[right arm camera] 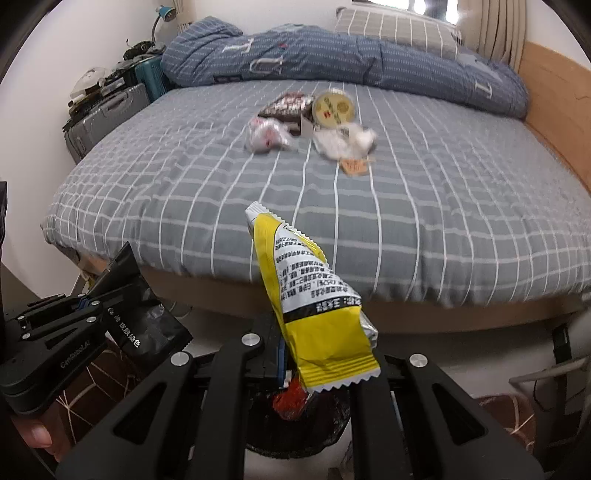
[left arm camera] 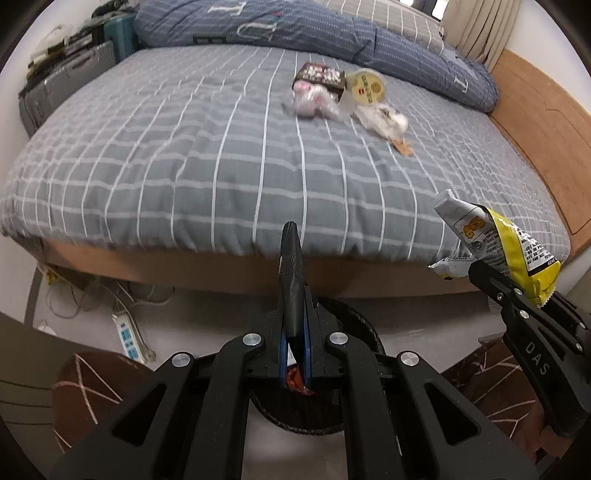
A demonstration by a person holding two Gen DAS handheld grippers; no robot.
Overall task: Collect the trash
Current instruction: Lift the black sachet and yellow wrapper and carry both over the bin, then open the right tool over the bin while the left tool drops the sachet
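Observation:
My left gripper [left arm camera: 295,295] is shut on a black packet [left arm camera: 291,266], seen edge-on and standing up between the fingers. My right gripper [right arm camera: 291,343] is shut on a yellow and silver snack wrapper [right arm camera: 310,306]. Both hang just off the foot of the bed, over a round black bin [left arm camera: 365,325] holding a red scrap [right arm camera: 291,400]. In the right wrist view the left gripper [right arm camera: 118,266] and its black packet [right arm camera: 147,325] are at the left. More trash lies mid-bed: a dark box [left arm camera: 319,75], a yellow round lid [left arm camera: 365,86], crumpled plastic bags [left arm camera: 314,103] and a small brown tag [left arm camera: 402,147].
The bed [left arm camera: 184,166] has a grey checked sheet and a bunched blue duvet [left arm camera: 332,29] at its far end. Suitcases [left arm camera: 62,81] stand at its left and a wooden panel [left arm camera: 546,122] runs along its right. A power strip [left arm camera: 129,336] and cables lie on the floor beside a brown patterned mat [left arm camera: 85,384].

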